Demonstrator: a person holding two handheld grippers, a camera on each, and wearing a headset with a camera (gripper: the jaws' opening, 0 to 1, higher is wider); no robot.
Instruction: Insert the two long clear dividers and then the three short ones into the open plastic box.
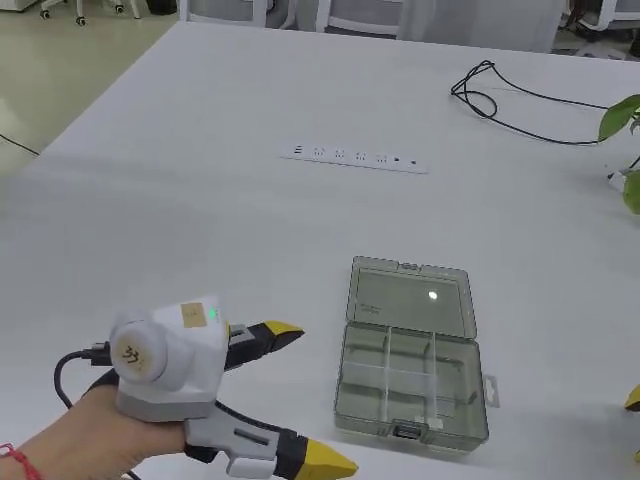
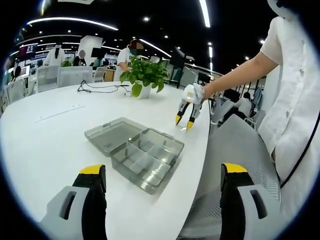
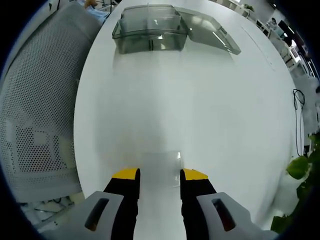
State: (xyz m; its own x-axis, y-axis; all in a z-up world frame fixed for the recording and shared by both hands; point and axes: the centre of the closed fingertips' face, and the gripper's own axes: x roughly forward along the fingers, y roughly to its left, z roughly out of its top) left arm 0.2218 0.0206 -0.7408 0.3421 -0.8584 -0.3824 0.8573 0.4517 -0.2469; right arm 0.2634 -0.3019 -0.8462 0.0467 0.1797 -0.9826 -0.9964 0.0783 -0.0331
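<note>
White smooth tabletop (image 1: 200, 200) | smoky rectangular box (image 1: 400, 426) | left tool (image 1: 310, 396) wide | right tool (image 3: 159, 174) narrow by clear divider (image 3: 159, 161)

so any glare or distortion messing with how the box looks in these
head view: sharp and evenly lit, one small light spot reflected on the box lid. left gripper view: fisheye curves the table edge, box is crisp. right gripper view: bright white table nearly hides a clear piece.

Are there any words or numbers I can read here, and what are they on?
No text here can be read.
Left gripper: a dark mark on its white top, too blurred to read.
Power strip: tiny marks, too small to read.
</note>
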